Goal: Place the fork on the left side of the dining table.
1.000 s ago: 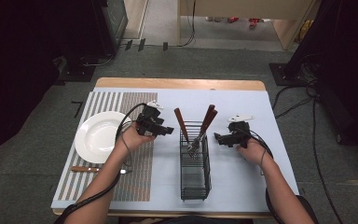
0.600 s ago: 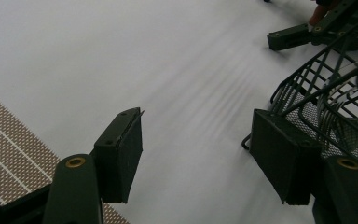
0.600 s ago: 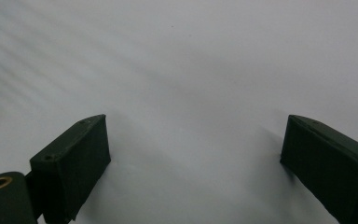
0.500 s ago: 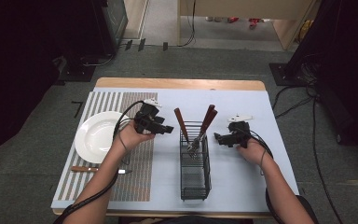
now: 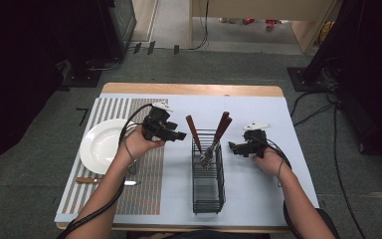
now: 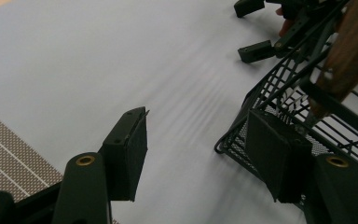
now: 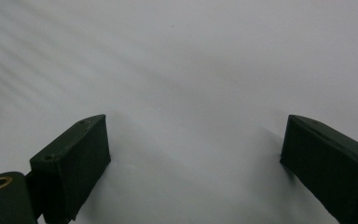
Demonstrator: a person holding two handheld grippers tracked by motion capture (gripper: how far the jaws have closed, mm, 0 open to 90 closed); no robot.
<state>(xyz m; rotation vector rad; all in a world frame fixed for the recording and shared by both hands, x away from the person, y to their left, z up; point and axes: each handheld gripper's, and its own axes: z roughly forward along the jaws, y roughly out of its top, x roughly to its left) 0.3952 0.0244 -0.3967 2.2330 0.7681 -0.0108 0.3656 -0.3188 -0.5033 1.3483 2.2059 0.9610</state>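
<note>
Pale blue table [image 5: 258, 107], striped mat [image 5: 144, 184] on its left part. White plate [image 5: 102, 145] sits on the mat; a wood-handled knife [image 5: 104, 181] lies just below it. Black wire basket [image 5: 208, 172] mid-table holds wood-handled cutlery [image 5: 221, 130]. Left gripper [image 5: 179, 135] just left of the basket, jaws wide, nothing held. Right gripper [image 5: 233, 146] right of the basket, jaws wide, nothing between them.

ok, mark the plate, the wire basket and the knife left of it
plate [image 5: 95, 149], high view, bare left part of its face
wire basket [image 5: 208, 200], high view, near end of its wire wall
knife [image 5: 88, 180], high view, wooden handle
</note>
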